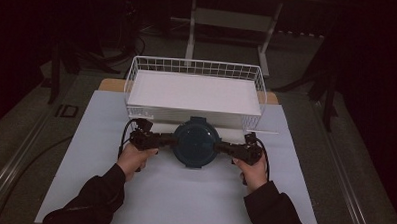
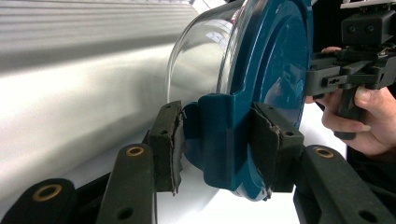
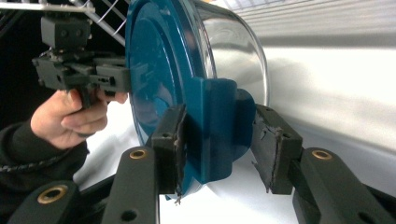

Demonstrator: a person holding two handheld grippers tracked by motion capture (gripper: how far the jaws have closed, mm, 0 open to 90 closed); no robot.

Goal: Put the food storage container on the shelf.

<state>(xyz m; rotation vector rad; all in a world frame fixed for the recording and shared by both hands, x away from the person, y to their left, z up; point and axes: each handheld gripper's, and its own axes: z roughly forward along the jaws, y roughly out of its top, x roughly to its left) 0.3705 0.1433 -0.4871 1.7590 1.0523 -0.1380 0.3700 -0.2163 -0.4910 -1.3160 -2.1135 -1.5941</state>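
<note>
At the middle of the white table (image 1: 183,201), just in front of a white wire basket (image 1: 195,89), sits a round glass container with a dark teal lid (image 1: 196,141). Two hand-held grippers meet it from opposite sides: the left gripper (image 1: 169,139) at nine o'clock of the lid and the right gripper (image 1: 220,147) at three o'clock. In the left gripper view, the two black jaws are pinched on a teal clip tab (image 2: 219,140) at the lid's edge, one pad on each face of it, with the clear glass wall (image 2: 201,56) beyond. The right gripper view shows the same on the far side: its jaws are closed around the other clip tab (image 3: 212,135). The step in hand appears to be taking hold of the container by both tabs, either to lift it or to unlatch the lid; which one cannot be told. If it is a lift towards the basket at twelve o'clock, the next move calls for both hands rising together and level, so the heavy glass does not tip or slip from the tabs. Both forearms, in dark sleeves, come in from six o'clock, hands level and pointed inward at each other.
</note>
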